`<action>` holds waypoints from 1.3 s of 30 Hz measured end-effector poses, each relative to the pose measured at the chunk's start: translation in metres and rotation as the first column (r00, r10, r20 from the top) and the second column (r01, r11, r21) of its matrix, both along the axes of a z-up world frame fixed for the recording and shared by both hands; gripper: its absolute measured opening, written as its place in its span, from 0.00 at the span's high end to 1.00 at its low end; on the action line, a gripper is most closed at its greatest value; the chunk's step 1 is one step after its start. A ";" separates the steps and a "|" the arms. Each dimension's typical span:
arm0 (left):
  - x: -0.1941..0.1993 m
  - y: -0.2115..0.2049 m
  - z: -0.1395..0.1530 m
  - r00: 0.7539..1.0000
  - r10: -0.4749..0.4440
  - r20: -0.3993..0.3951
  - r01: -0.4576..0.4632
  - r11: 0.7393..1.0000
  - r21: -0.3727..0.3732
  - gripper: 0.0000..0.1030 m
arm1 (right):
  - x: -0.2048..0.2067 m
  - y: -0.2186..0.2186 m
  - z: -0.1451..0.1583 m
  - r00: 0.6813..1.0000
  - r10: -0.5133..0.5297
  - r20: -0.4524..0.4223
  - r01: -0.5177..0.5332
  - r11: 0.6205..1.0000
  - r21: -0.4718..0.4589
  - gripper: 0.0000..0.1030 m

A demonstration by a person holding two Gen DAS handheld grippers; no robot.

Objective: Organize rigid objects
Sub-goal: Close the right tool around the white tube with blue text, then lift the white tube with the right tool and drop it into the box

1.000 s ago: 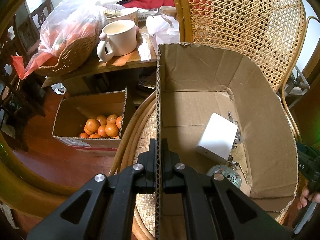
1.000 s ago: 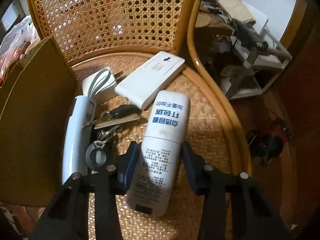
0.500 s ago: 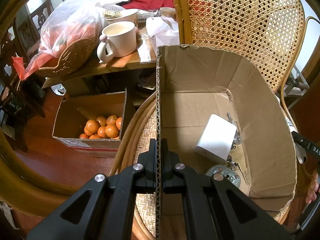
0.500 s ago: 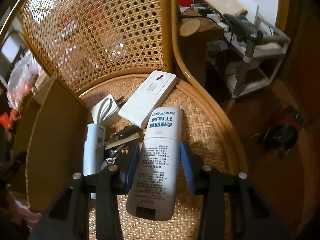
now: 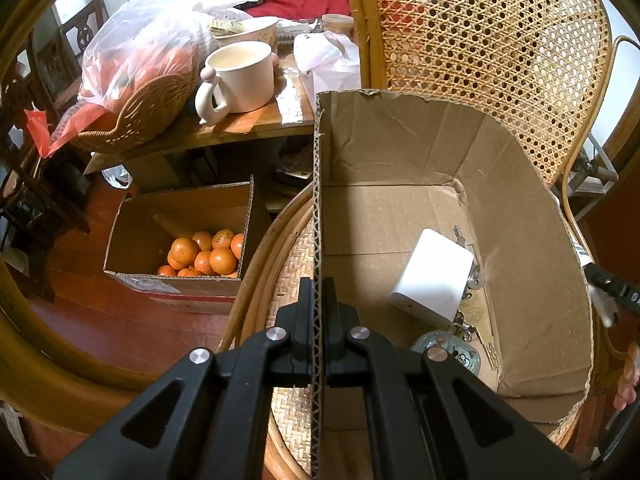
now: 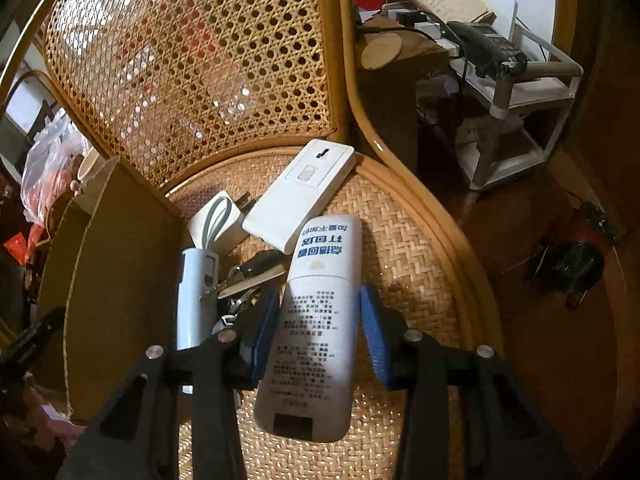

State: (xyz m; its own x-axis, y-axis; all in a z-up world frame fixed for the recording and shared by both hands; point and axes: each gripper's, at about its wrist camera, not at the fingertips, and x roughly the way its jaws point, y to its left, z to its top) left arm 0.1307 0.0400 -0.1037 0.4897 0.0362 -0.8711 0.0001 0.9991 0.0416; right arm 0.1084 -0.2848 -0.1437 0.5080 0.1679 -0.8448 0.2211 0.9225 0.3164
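White bottle (image 6: 316,320) clamped level, right hand-held gripper (image 6: 318,330)

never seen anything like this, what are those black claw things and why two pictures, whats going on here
Those black claws are hand-held grabbing tools, one in each of a person's hands, each carrying a wide-angle camera that looks along its two fingers. So each picture comes from one tool.

The left tool is shut on the wall of a cardboard box standing on a rattan chair seat. Inside the box lie a white adapter and some keys.

The right tool grips a white tube with printed text, above the same seat. Beyond it lie a flat white device, a white charger, a pale blue cylinder and more keys, apparently waiting to be boxed.
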 end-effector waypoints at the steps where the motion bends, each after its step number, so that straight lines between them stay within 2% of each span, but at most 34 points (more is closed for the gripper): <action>1: 0.000 0.000 0.000 1.000 0.001 0.000 -0.001 1.000 0.001 0.97 | -0.001 -0.002 0.002 1.000 -0.013 0.005 0.013 1.000 0.011 0.57; 4: 0.000 -0.001 0.000 1.000 0.002 0.001 -0.002 1.000 0.005 0.97 | -0.003 -0.004 0.008 1.000 -0.020 0.021 0.019 0.999 0.033 0.58; 8: 0.000 0.000 -0.001 1.000 0.004 0.000 -0.004 1.000 -0.003 0.97 | -0.004 0.005 0.013 0.999 0.009 0.034 -0.009 1.000 -0.023 0.59; 11: 0.000 0.000 -0.001 1.000 0.005 0.000 -0.005 1.000 -0.003 0.97 | -0.003 0.010 0.005 1.000 0.025 -0.008 -0.025 0.999 -0.040 0.60; 14: 0.000 0.001 -0.001 1.000 0.003 0.001 -0.003 1.000 0.002 0.97 | 0.000 0.012 -0.012 0.995 0.022 -0.093 -0.026 0.999 -0.044 0.63; 20: 0.000 0.001 -0.001 1.000 0.004 0.001 -0.004 1.000 0.002 0.97 | -0.001 0.013 -0.014 0.996 0.027 -0.087 -0.032 0.998 -0.056 0.66; 23: 0.000 0.002 0.000 1.000 0.009 0.000 -0.009 1.000 0.002 0.97 | 0.000 0.018 -0.014 0.996 0.041 -0.080 -0.048 0.995 -0.090 0.65; 28: 0.000 0.001 0.000 1.000 0.012 0.000 -0.012 1.000 0.005 0.96 | 0.003 0.027 -0.018 0.995 0.047 -0.092 -0.059 0.990 -0.127 0.58; 30: 0.000 0.000 -0.001 1.000 0.012 0.000 -0.012 1.000 0.009 0.96 | 0.005 0.031 -0.022 0.994 0.066 -0.091 -0.080 0.983 -0.168 0.56; 33: -0.001 0.000 -0.001 1.000 0.011 0.002 -0.011 1.000 0.012 0.96 | 0.004 0.054 -0.027 0.990 0.131 -0.055 -0.142 0.928 -0.344 0.56; 34: 0.000 0.000 -0.001 1.000 0.013 0.001 -0.013 1.000 0.010 0.96 | 0.002 0.058 -0.028 0.990 0.137 -0.026 -0.136 0.918 -0.371 0.56; 36: 0.000 -0.001 -0.001 1.000 0.008 0.002 -0.008 1.000 0.016 0.96 | 0.001 0.062 -0.028 0.990 0.140 -0.008 -0.132 0.909 -0.396 0.57; 39: -0.002 -0.002 0.000 1.000 0.000 0.004 0.000 1.000 0.025 0.96 | 0.000 0.061 -0.027 0.992 0.129 -0.004 -0.120 0.915 -0.385 0.57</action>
